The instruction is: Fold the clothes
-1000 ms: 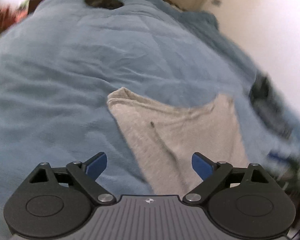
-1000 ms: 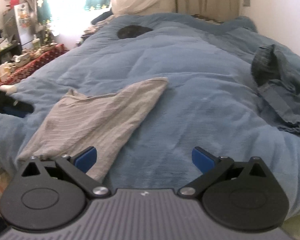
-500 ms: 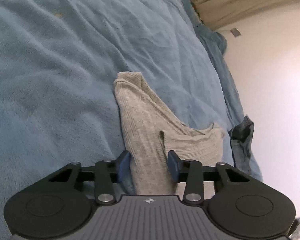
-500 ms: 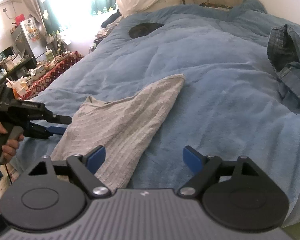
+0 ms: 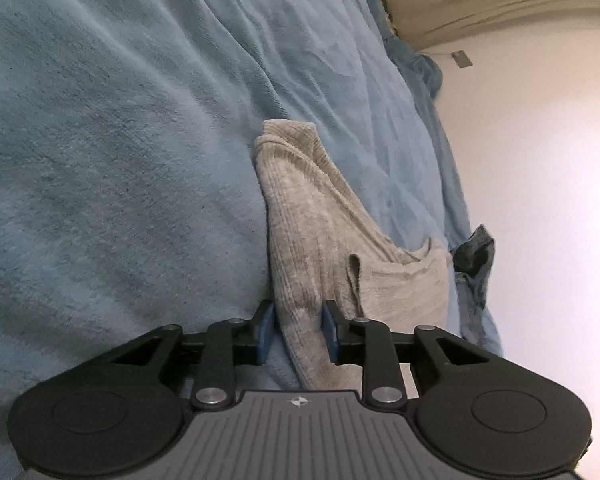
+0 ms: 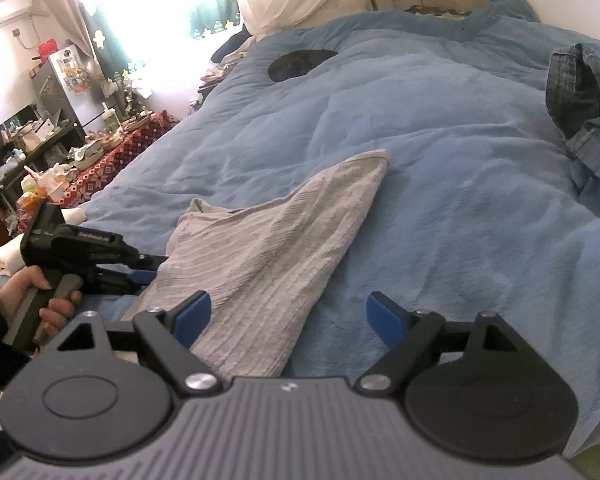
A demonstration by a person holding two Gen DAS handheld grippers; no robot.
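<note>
Since a second ago the left gripper [image 5: 298,330] has gone from wide open above the cloth to pinched on it — its blue pads now press both sides of a raised ridge at the near edge of the grey ribbed garment [image 5: 320,232]. Seen from the right wrist, that same gripper [image 6: 142,268] reaches in from the left, held in a person's hand [image 6: 32,292], with its tips at the garment's [image 6: 276,248] left edge.

The right gripper [image 6: 288,316] has its fingers spread wide and grips nothing; its left pad [image 6: 194,312] sits over the garment's near corner, though contact cannot be judged, and its right pad hangs above the bare blue blanket [image 6: 440,152].

Lying loosely on the blanket, the garment points one narrow end toward the middle of the bed. A dark denim garment [image 6: 584,92] lies crumpled well apart at the right.
</note>
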